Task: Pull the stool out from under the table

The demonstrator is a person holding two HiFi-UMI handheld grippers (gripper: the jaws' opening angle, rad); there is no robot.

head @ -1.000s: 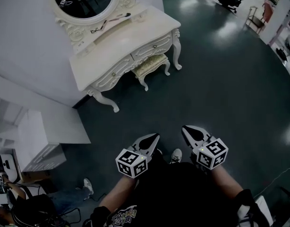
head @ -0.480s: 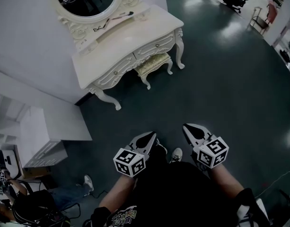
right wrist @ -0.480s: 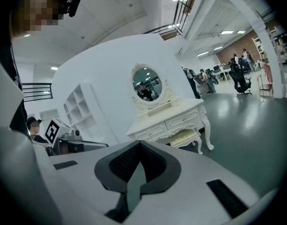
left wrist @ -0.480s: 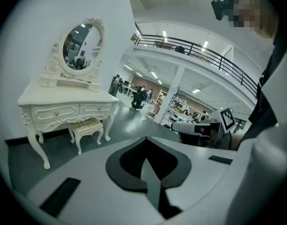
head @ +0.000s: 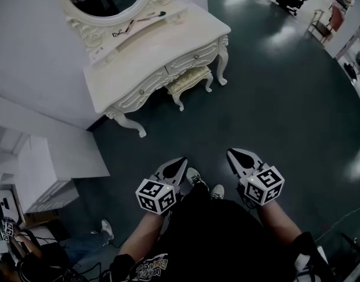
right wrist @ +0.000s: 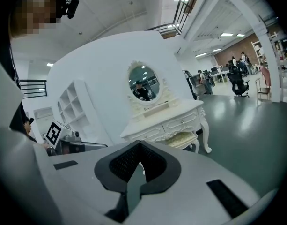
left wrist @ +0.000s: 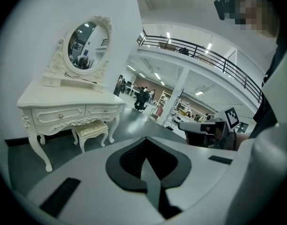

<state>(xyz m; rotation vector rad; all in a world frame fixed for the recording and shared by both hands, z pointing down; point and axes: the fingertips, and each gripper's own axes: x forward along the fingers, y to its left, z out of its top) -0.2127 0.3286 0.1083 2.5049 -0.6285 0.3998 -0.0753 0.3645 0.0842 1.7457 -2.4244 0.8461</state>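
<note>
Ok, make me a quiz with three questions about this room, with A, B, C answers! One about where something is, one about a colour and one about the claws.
1. Where is the stool? A on top of the dressing table; B tucked under it; C lying tipped over.
2. What colour is the dressing table? A black; B red; C creamy white.
3. How are the left claw and the right claw? A both shut and empty; B both wide open; C one grips the stool.
Answers: 1 B, its seat sits between the table's legs. 2 C, the top, drawers and legs are all pale cream. 3 A, each claw's jaws meet with nothing between them.
</note>
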